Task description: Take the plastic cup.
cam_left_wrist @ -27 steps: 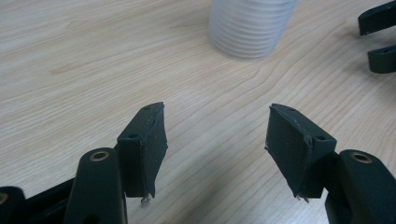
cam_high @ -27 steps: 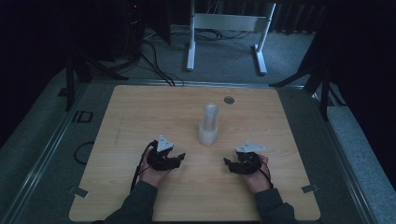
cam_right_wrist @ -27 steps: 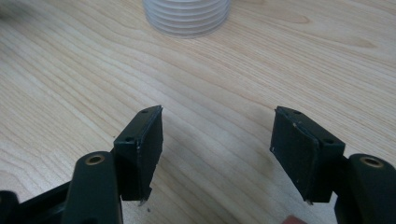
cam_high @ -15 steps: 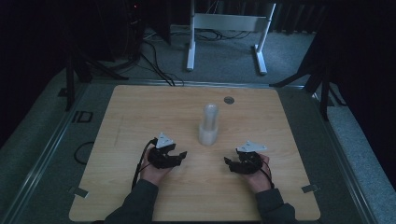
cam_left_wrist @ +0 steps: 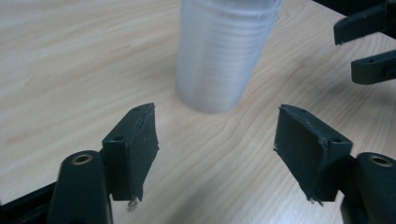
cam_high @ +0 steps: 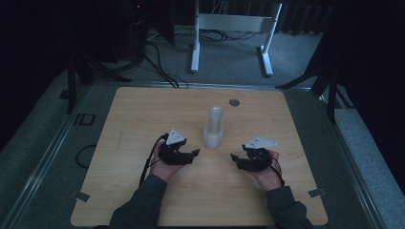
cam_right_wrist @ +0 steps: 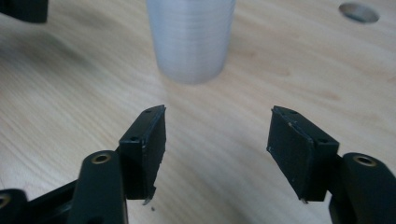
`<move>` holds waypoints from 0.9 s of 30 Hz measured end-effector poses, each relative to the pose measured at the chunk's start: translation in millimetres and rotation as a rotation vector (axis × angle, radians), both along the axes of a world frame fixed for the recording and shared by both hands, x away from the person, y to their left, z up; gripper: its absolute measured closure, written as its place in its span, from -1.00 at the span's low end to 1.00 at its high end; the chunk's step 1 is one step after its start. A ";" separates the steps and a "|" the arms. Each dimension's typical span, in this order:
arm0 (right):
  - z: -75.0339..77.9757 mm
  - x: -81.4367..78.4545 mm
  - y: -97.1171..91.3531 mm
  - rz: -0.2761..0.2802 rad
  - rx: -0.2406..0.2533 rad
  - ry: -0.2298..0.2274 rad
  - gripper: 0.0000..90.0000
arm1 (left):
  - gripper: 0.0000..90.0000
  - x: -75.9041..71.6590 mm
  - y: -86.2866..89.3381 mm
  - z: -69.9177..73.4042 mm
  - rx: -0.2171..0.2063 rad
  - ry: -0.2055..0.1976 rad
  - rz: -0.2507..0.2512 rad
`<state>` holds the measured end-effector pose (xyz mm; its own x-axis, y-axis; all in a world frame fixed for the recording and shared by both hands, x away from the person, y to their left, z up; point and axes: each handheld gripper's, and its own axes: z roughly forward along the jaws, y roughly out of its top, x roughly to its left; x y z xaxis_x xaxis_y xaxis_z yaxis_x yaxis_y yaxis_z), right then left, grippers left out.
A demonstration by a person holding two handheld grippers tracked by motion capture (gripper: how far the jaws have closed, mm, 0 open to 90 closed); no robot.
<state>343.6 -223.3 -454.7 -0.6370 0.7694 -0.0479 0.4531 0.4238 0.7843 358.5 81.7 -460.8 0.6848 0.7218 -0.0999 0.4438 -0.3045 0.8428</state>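
I see both hands low on the counter (cam_high: pixel 143 109), forearms coming in from the near edge, claws angled inward toward the stack of clear cups (cam_high: pixel 213 128). Left claw (cam_high: pixel 195 153) just beside the stack's base on its left, jaws apart, nothing between them. Right claw (cam_high: pixel 234 157) near the stack on the other side, jaws also apart and empty. Stack stands upright mid-counter, between the two claws, touching neither. No readable writing on it. Round grommet hole (cam_high: pixel 233 102) behind the stack, white stand (cam_high: pixel 229 28) on the floor beyond, cables near it. Nothing blocks either claw's path
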 end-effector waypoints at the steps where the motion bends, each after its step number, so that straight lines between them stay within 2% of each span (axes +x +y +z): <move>1: 3.0 1.4 -0.1 0.001 0.000 -0.006 -0.20 | -0.38 1.6 -2.0 1.1 -0.003 -0.008 -0.009; 4: 12.2 5.6 -0.4 0.005 0.014 -0.022 -0.21 | -0.51 8.1 -9.3 3.6 -0.010 -0.015 -0.017; 8: 24.9 11.1 -0.1 0.006 0.048 -0.042 -0.23 | -0.61 16.4 -22.6 8.2 -0.005 -0.044 -0.018; 13: 37.5 15.6 3.2 0.016 0.054 -0.082 -0.23 | -0.64 25.1 -33.7 10.1 -0.021 -0.068 0.004; 15: 45.3 19.1 6.5 0.020 0.072 -0.096 -0.23 | -0.64 29.9 -40.6 6.9 -0.025 -0.077 0.006; 20: 56.1 24.9 13.7 0.028 0.089 -0.114 -0.26 | -0.64 37.0 -51.3 1.1 -0.024 -0.071 0.014; 27: 62.6 34.7 22.1 0.029 0.115 -0.117 -0.35 | -0.64 41.8 -58.0 -0.5 -0.016 -0.089 0.018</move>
<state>378.3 -201.1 -392.0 -0.6544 0.7552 -0.0362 0.3442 0.3402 0.8751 400.3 23.7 -461.3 0.6781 0.7332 -0.0504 0.3721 -0.2834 0.8838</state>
